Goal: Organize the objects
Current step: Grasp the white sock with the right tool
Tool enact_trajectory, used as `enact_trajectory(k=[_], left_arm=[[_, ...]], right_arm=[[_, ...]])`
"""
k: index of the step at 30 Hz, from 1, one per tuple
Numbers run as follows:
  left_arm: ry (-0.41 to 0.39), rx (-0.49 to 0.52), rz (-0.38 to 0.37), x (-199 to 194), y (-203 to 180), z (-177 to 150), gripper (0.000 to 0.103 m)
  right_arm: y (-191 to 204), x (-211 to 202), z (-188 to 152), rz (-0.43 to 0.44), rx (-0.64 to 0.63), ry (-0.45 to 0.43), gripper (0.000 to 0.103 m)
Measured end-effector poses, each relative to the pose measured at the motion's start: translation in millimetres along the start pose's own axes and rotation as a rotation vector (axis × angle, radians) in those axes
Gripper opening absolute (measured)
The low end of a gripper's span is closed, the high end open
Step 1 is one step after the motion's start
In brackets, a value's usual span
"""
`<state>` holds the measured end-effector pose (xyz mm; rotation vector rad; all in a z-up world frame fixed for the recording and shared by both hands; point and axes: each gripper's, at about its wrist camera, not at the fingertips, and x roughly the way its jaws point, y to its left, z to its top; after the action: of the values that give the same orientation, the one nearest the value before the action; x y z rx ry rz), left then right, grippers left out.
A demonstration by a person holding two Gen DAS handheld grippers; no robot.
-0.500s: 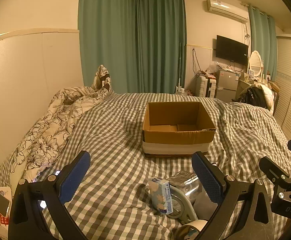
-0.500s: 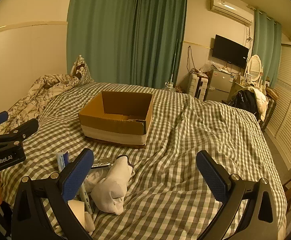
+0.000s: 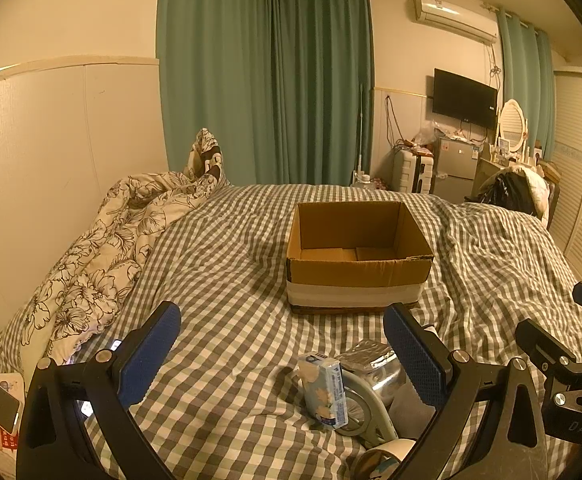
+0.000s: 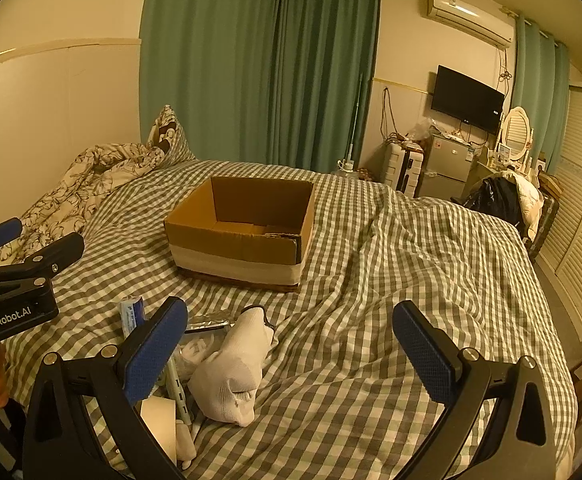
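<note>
One cardboard box sits open-topped and upright near the middle of the bed, its long side running across the bed and its near wall banded with pale tape; only its folded bottom flaps show inside. Toward the near edge of the bed lies one small heap of loose things. In it, one tissue pack stands on end, tilted slightly, its long axis roughly upright and its printed face turned toward the left wrist camera. Just behind it rests one silver foil pouch, lying flat, and one grey-rimmed round object leans against the pack; what it is cannot be told. From the right wrist view, one white sock lies stretched across the heap, its long axis running from the near edge toward the box, its open cuff pointing at the box. One floral quilt is bunched along the bed's left edge. There are two grippers: the left gripper hangs over the heap with its jaws spread wide around nothing, and the right gripper hangs beside it, jaws equally wide, also gripping nothing.
</note>
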<state>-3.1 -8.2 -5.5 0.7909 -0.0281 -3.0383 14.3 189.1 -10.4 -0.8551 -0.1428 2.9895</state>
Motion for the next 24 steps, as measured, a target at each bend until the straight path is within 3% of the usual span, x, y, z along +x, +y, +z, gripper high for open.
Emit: enact_trajectory(k=[16,24], left_arm=[[0.028,0.01,0.003,7.8,0.6,-3.4,0.103],[0.138,0.002,0.024,40.7,8.8,-18.9,0.103]], right_arm=[[4.6,4.1,-0.5,0.012,-0.007,0.014,0.103],[15.4,44.1,-14.8,0.039,-0.051,0.141,0.103]])
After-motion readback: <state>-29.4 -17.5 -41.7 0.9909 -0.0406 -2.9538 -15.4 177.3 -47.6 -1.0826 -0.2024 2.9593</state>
